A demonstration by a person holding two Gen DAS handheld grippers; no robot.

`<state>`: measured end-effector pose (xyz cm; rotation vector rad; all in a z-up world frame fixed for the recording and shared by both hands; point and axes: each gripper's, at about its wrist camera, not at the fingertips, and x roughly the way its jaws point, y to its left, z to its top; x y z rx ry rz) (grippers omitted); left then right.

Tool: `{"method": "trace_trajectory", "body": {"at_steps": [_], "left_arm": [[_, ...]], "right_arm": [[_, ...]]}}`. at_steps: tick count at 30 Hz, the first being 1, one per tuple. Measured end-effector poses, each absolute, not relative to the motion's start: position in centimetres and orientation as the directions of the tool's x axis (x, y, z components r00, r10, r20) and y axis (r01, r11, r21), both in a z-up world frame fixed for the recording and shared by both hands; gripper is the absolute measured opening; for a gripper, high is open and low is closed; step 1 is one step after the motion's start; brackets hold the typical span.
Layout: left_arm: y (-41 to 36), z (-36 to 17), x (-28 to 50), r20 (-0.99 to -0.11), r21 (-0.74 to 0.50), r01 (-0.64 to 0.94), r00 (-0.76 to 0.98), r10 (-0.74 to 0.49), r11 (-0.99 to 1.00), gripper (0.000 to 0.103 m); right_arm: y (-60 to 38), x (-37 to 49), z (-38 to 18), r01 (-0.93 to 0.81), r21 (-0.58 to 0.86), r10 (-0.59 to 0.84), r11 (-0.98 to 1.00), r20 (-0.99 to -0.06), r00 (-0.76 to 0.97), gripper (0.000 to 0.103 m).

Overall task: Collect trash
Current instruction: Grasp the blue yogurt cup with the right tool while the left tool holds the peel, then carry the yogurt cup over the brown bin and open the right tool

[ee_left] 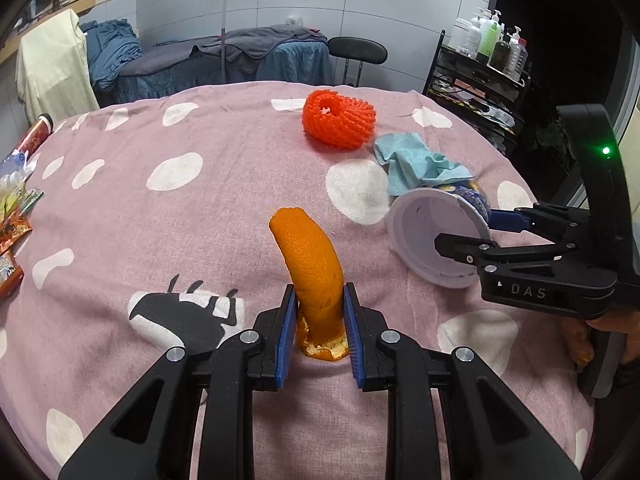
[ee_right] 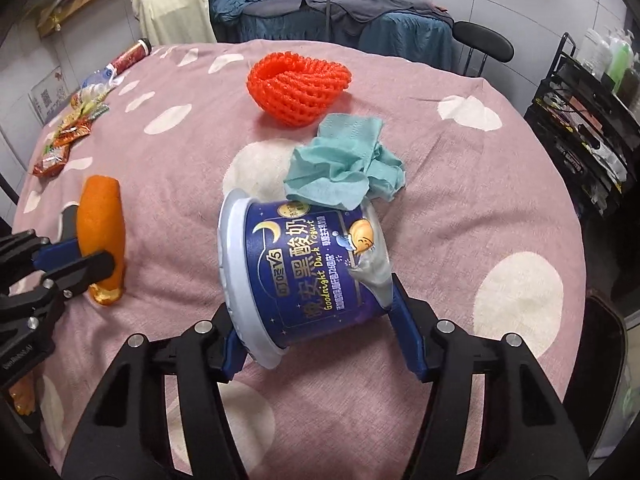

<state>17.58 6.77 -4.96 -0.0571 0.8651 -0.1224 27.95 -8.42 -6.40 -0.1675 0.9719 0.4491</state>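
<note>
my left gripper (ee_left: 319,304) clenches the orange peel (ee_left: 310,256) upright; my right gripper (ee_right: 320,340) grasps the tipped yogurt cup (ee_right: 304,264) by rim and base, to carry off.

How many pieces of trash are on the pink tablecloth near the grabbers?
4. The orange peel sits in the left gripper, the yogurt cup between the right gripper fingers, blue napkin behind it, red foam net farthest back.

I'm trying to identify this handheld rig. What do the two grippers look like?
Both the left gripper and the right gripper are black plastic linkages with silver pivot screws and ribbed blue finger pads. The right one carries white "DAS" lettering and a green indicator light on its curved black handle.
</note>
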Motion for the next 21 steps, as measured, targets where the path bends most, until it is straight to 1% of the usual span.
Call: {"method": "trace_trajectory", "body": {"at_steps": [1, 3, 4, 6, 16, 21], "left_arm": [[6.7, -5.0, 17.5, -0.755, -0.099, 0.086, 0.642, -0.132, 0.991, 0.023], [6.4, -4.9, 17.3, -0.754, -0.100, 0.092, 0.643, -0.136, 0.991, 0.023], [6.2, -4.8, 17.2, -0.753, -0.100, 0.095, 0.644, -0.138, 0.990, 0.023], [5.9, -4.7, 16.9, -0.750, -0.099, 0.103, 0.646, -0.142, 0.990, 0.023], [3.9, -3.7, 15.8, -0.735, -0.085, 0.136, 0.660, -0.154, 0.987, 0.023], [1.8, -2.6, 15.2, -0.719, -0.073, 0.179, 0.673, -0.176, 0.981, 0.023]], "right_arm": [[-8.5, 27.7, -6.3, -0.442, 0.066, 0.299, 0.895, -0.823, 0.483, 0.058], [-8.6, 26.9, -6.1, -0.445, 0.074, 0.310, 0.893, -0.816, 0.487, 0.051], [-8.7, 26.5, -6.0, -0.444, 0.074, 0.312, 0.893, -0.814, 0.491, 0.050], [-9.0, 25.7, -5.8, -0.442, 0.087, 0.322, 0.893, -0.808, 0.493, 0.032], [-13.0, 22.8, -3.7, -0.357, 0.186, 0.371, 0.915, -0.736, 0.567, 0.032], [-16.1, 21.2, -2.7, -0.299, 0.231, 0.372, 0.926, -0.699, 0.611, 0.032]]}}
